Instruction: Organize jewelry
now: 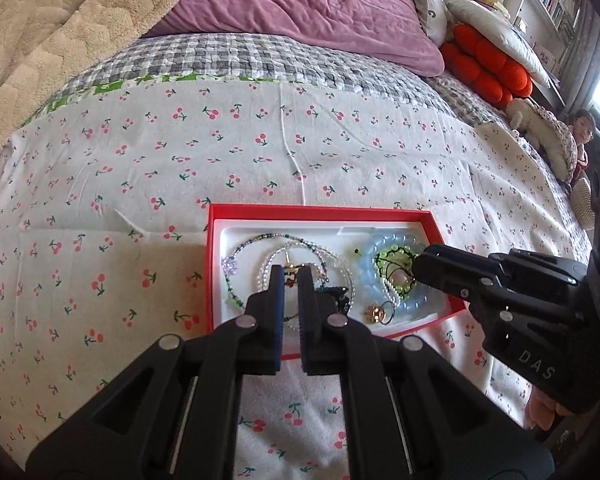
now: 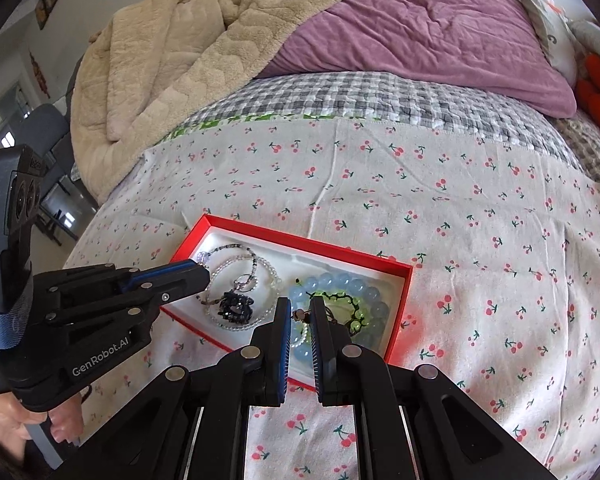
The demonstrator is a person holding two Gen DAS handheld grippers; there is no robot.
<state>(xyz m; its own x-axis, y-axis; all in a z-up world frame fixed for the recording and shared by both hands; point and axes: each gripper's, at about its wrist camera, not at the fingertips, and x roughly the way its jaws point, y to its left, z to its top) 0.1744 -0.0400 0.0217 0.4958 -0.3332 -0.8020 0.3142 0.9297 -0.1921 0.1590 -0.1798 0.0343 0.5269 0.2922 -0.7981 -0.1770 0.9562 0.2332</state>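
A red box [image 1: 216,216] with a white lining lies on the cherry-print bed cover; it also shows in the right wrist view [image 2: 340,249]. Inside lie beaded necklaces [image 1: 252,264], a pale blue bead bracelet [image 1: 370,280] with a green bead bracelet [image 1: 388,258] inside it, a gold ring charm [image 1: 376,314] and a dark bead cluster [image 2: 236,307]. My left gripper [image 1: 291,276] hangs over the box's left half, jaws nearly closed around a small gold piece [image 1: 292,267]. My right gripper [image 2: 300,308] is over the bracelets [image 2: 340,284], jaws narrowly apart around a small pink bead charm [image 2: 300,314].
The box sits on a white cherry-print cover [image 1: 140,168]. Behind it are a grey checked quilt [image 1: 236,56], a purple duvet [image 1: 300,0], a beige fleece blanket [image 2: 172,48] and red cushions [image 1: 484,68]. A child [image 1: 582,128] is at the bed's far right.
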